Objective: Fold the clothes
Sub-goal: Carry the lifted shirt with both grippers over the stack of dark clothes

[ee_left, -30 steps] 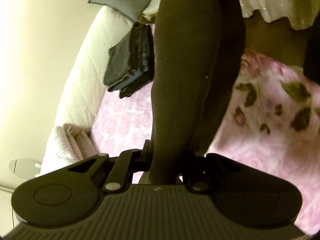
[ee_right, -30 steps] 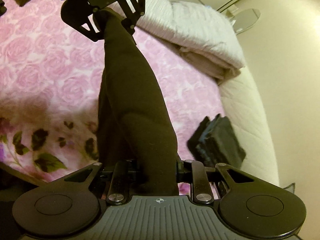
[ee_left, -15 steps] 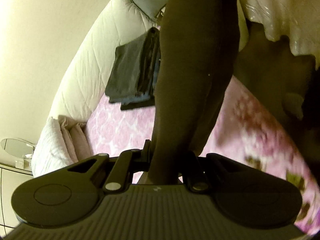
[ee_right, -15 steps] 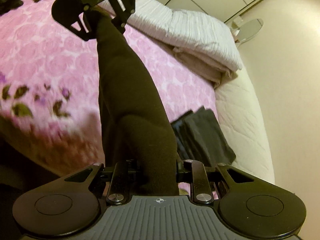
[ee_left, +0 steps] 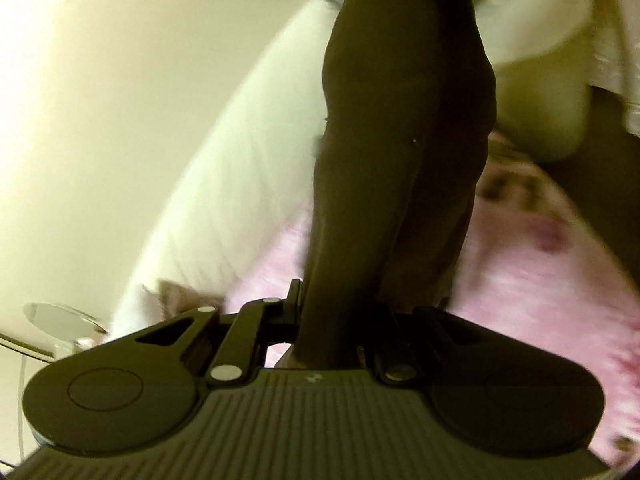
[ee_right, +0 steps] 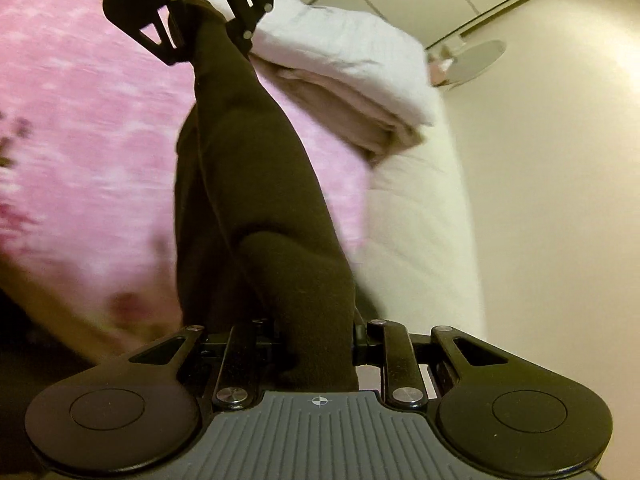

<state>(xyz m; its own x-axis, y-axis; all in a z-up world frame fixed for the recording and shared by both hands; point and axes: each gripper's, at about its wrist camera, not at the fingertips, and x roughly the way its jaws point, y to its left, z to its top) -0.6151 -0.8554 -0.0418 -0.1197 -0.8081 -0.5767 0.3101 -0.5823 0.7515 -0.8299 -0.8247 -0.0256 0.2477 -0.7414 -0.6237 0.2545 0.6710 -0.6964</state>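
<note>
Jaws of the left gripper (ee_left: 326, 340) and right gripper (ee_right: 316, 364) are clamped on a dark brown soft fabric garment (ee_right: 256, 184), stretched toward 12 o'clock above the pink floral bedspread (ee_right: 88, 128). Only the right view shows folded white bedding (ee_right: 344, 68) at 1 o'clock.

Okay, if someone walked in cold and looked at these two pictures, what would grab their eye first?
First, the dark garment stretched taut down the middle of both views, clamped at one end by the right gripper and at the other by the left gripper. Next, the pink rose-patterned bedspread beneath it, blurred. Then the folded white bedding stacked at the bed's far edge, near the cream wall.
</note>
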